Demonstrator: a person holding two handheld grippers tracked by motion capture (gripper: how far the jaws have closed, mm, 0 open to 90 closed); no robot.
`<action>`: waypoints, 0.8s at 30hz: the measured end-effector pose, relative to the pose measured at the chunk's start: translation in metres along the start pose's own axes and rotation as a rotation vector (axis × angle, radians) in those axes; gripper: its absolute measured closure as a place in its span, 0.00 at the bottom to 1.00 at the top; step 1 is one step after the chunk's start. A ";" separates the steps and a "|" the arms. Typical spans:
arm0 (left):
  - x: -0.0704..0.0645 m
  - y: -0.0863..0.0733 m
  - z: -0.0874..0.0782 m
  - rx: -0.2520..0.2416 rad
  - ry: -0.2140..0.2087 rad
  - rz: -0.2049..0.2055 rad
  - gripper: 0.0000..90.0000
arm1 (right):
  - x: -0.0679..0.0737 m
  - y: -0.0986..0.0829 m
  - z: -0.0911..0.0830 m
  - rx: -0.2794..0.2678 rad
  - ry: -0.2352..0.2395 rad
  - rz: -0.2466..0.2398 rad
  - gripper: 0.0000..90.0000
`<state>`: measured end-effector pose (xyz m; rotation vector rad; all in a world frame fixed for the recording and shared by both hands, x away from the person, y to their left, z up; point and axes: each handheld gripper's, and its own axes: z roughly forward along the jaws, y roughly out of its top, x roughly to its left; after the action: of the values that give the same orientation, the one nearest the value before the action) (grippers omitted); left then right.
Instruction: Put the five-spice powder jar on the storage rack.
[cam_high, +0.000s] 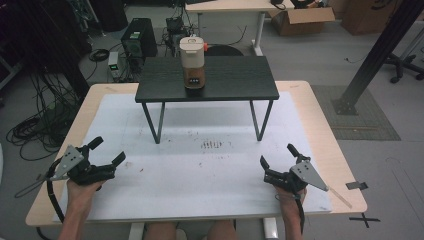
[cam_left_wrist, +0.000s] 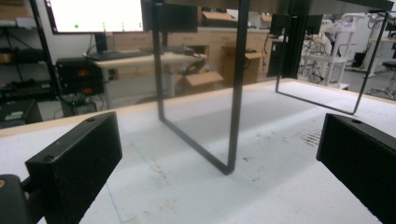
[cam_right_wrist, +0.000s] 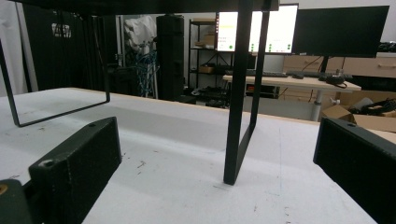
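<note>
Grippers rest low in the frame: your left gripper (cam_high: 107, 152) and right gripper (cam_high: 278, 156), jaws wide, holding nothing. Upper middle, the white blender (cam_high: 192, 61) waits on the black stand (cam_high: 235, 80), easy to reach.

Robotics lab, monitors (cam_right_wrist: 254, 32) on desks, tangled floor cables (cam_high: 35, 125), cardboard boxes (cam_high: 300, 20), equipment racks (cam_left_wrist: 18, 60)

— Counted on the table: one black raised shelf (cam_high: 225, 80), one white and brown appliance (cam_high: 192, 62) atop.

— Also two grippers: left (cam_high: 109, 152), right (cam_high: 278, 154). Two hands.
</note>
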<state>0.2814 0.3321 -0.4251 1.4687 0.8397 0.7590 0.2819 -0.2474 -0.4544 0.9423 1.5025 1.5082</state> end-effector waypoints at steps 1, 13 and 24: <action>0.000 -0.003 -0.001 -0.010 0.002 0.001 0.01 | 0.000 0.000 0.000 0.000 0.000 0.000 0.00; 0.003 -0.020 -0.007 -0.059 0.012 -0.006 0.01 | 0.000 0.000 0.000 0.000 0.000 -0.001 0.01; 0.002 -0.029 -0.009 -0.060 0.024 -0.013 0.02 | 0.000 0.000 0.000 0.003 0.002 0.002 0.01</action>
<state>0.2733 0.3390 -0.4532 1.4023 0.8373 0.7875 0.2824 -0.2475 -0.4543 0.9446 1.5057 1.5088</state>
